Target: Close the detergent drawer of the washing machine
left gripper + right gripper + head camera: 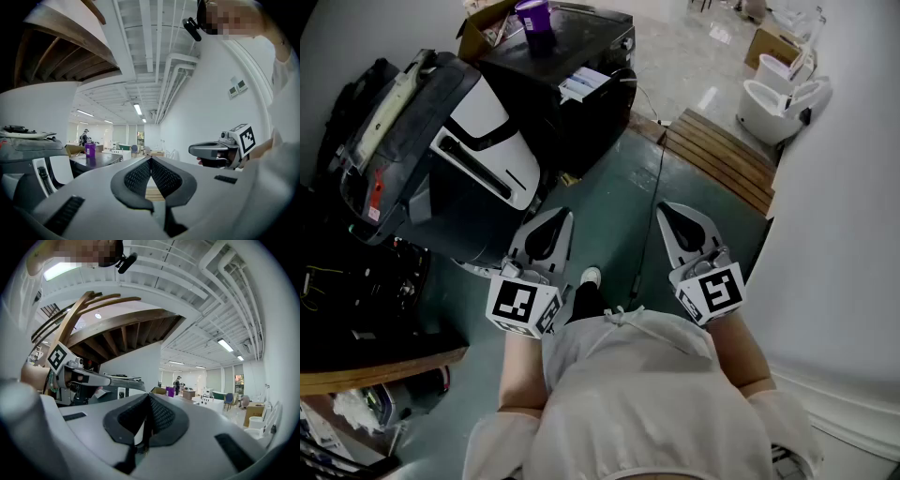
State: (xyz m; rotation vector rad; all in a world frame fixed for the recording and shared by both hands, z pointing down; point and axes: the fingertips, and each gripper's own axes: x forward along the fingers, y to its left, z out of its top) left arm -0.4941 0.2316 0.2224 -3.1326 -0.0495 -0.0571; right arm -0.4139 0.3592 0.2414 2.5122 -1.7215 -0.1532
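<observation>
The washing machine (478, 150) stands at the left in the head view, grey-bodied with a white front panel. A long dark slot (473, 161) crosses that panel; I cannot tell whether a drawer stands out from it. My left gripper (547, 219) is held at waist height just right of the machine, apart from it, jaws closed together on nothing. My right gripper (667, 212) hovers level with it over the green floor, also shut and empty. The left gripper view shows its own jaws (150, 160) meeting at the tip, with the machine (44, 173) at lower left. The right gripper (149, 397) likewise shows closed tips.
A black cabinet (581, 56) with a purple cup (534, 14) stands behind the machine. Black bags (352, 112) and a cluttered shelf (356, 300) fill the left. A wooden pallet (722, 155) and white toilets (773, 103) lie at the back right. A white wall (844, 234) is on the right.
</observation>
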